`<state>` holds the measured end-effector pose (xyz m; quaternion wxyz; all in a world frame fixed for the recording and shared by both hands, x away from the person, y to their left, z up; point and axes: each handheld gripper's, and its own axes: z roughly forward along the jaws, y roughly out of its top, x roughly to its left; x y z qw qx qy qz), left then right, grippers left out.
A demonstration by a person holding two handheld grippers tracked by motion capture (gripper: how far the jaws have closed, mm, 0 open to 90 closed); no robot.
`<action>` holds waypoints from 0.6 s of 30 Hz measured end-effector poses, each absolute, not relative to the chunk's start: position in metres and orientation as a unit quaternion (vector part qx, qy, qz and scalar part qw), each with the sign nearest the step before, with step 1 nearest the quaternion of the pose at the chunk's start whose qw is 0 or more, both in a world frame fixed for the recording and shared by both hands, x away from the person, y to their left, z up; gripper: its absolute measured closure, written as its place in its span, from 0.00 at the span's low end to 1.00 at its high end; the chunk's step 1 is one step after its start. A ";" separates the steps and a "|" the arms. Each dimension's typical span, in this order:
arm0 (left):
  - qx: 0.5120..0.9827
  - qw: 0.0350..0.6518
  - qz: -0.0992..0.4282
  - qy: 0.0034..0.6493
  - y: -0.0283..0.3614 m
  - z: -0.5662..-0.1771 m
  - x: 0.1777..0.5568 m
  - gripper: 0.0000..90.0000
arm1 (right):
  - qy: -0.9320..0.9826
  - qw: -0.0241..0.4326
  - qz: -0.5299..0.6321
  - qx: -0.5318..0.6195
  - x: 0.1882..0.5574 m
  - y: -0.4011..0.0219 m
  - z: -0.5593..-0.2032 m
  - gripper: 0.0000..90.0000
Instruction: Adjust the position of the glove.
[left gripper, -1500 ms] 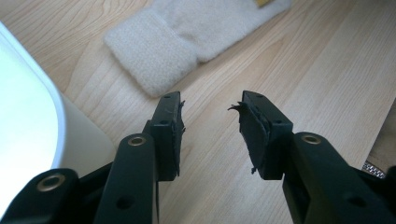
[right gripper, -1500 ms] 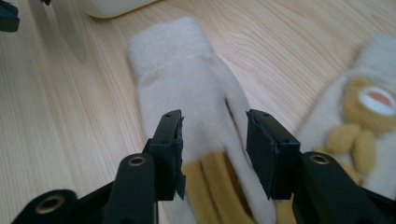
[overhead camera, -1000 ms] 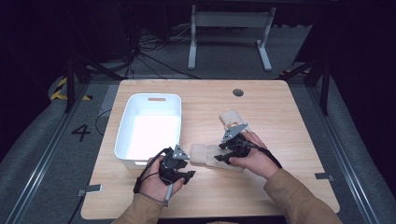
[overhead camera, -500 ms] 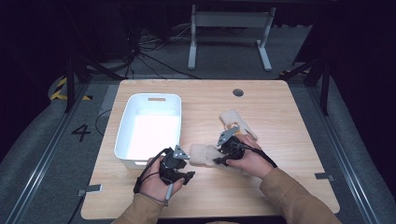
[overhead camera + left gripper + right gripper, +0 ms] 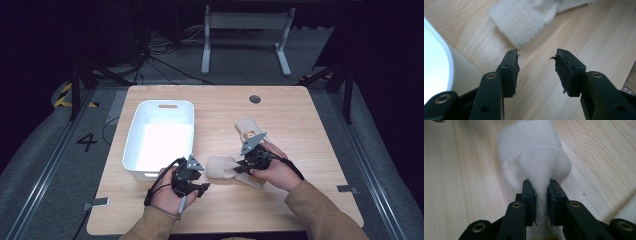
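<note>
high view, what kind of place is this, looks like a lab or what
Probably a lab or recording studio rather than a home: a lone wooden table stands on grey carpet among dark surroundings, loose cables run across the floor behind it, and hazard-striped tape and a painted number 4 mark the floor.

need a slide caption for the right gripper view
Right gripper pinching a fold of a cream sock on the wooden table.

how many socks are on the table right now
2. One sock lies near the table's front, by the bin, pinched in the right gripper. The other sock lies just behind that gripper, partly hidden by it.
</note>
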<state>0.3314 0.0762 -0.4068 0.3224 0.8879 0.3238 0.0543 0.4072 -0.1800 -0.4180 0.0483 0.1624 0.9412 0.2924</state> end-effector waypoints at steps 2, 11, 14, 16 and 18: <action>0.889 0.322 0.053 0.320 0.074 -0.407 0.332 0.60 | 0.940 0.047 0.301 0.155 0.402 -0.187 -0.412 0.87; 0.897 0.321 0.044 0.300 0.061 -0.407 0.338 0.60 | 0.943 0.027 0.306 0.125 0.369 -0.222 -0.414 0.87; 0.898 0.320 0.044 0.298 0.059 -0.407 0.338 0.60 | 0.946 0.032 0.298 0.126 0.367 -0.227 -0.417 0.86; 0.899 0.320 0.041 0.296 0.057 -0.408 0.339 0.60 | 0.947 0.037 0.292 0.126 0.365 -0.231 -0.420 0.86; 0.899 0.319 0.044 0.295 0.056 -0.408 0.340 0.60 | 0.948 0.031 0.292 0.124 0.365 -0.233 -0.424 0.85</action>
